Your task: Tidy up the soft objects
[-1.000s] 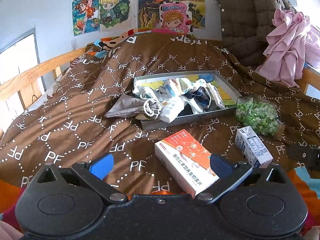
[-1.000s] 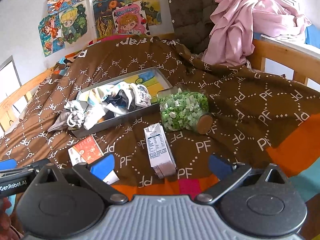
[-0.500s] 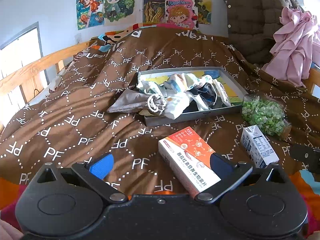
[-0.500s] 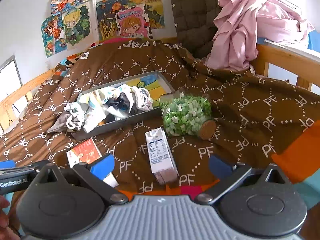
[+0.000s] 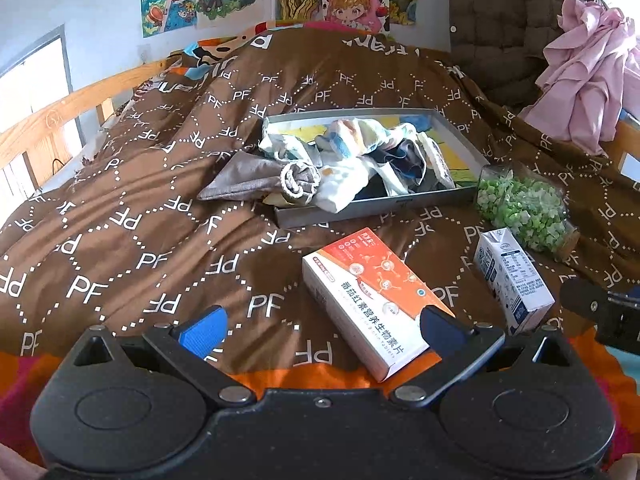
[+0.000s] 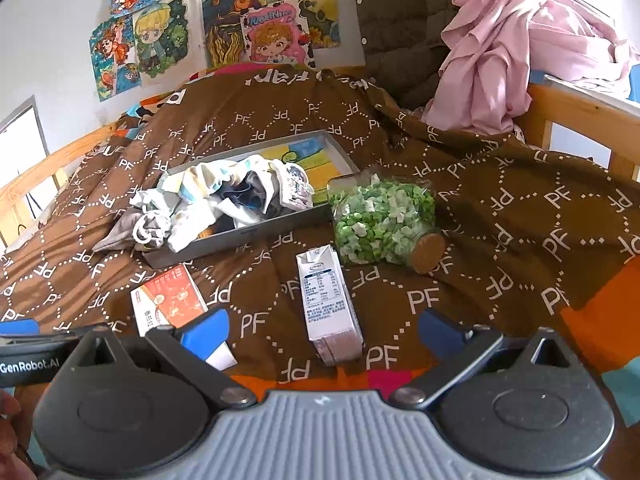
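Note:
A pile of socks and small cloths (image 5: 360, 164) (image 6: 224, 200) fills a shallow grey tray (image 5: 460, 136) (image 6: 340, 152) on the brown bedspread. One grey sock (image 5: 248, 182) (image 6: 120, 232) hangs over the tray's left edge onto the spread. My left gripper (image 5: 320, 326) is open, held low near the bed's front, well short of the tray; its right finger overlaps an orange and white box (image 5: 372, 300). My right gripper (image 6: 324, 326) is open too, with a milk carton (image 6: 326, 300) lying between its fingers' line of sight.
A jar of green and white bits (image 5: 524, 208) (image 6: 384, 224) lies on its side right of the tray. The orange box (image 6: 168, 300) and milk carton (image 5: 512, 280) lie in front. Pink cloth (image 6: 500, 52) and a quilted coat (image 5: 504, 20) hang at the back right; wooden rails (image 5: 60, 116) edge the bed.
Both grippers have drawn back and tilted a little, so the tray and boxes sit slightly farther off in each view. Nothing on the bed has moved; both stay open.

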A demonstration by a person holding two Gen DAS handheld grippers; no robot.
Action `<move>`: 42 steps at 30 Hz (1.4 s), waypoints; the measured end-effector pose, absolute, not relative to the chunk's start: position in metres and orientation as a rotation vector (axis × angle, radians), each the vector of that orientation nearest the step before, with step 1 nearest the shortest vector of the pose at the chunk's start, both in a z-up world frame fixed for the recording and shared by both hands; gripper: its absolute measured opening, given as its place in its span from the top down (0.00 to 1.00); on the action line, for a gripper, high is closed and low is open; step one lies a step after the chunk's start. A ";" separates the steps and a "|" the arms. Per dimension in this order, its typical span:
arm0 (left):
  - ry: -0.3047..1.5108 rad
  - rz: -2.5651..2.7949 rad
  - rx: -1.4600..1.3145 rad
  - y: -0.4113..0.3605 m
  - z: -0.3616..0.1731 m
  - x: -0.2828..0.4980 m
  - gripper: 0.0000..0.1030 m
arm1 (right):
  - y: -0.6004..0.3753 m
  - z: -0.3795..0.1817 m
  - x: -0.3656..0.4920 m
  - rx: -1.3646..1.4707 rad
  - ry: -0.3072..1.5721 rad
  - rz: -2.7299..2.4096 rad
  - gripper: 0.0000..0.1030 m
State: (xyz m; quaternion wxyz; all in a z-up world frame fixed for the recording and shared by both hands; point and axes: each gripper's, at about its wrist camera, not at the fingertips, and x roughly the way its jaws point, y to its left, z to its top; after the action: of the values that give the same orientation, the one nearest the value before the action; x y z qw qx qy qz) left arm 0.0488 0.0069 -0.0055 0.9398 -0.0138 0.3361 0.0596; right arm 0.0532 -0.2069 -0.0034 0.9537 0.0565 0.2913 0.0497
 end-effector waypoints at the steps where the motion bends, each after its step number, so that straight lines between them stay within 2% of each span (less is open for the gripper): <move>1: 0.684 0.125 -0.025 0.006 -0.005 0.049 0.01 | -0.207 -0.003 0.053 0.117 0.585 0.096 0.00; 42: 0.660 0.184 -0.012 0.007 -0.004 0.051 0.01 | -0.201 -0.010 0.059 0.064 0.605 0.093 0.00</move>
State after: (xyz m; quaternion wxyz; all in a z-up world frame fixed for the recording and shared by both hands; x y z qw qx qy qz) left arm 0.0506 0.0074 -0.0038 0.9418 -0.0060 0.3237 0.0901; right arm 0.0593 -0.2013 -0.0104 0.9530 0.0314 0.2977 0.0456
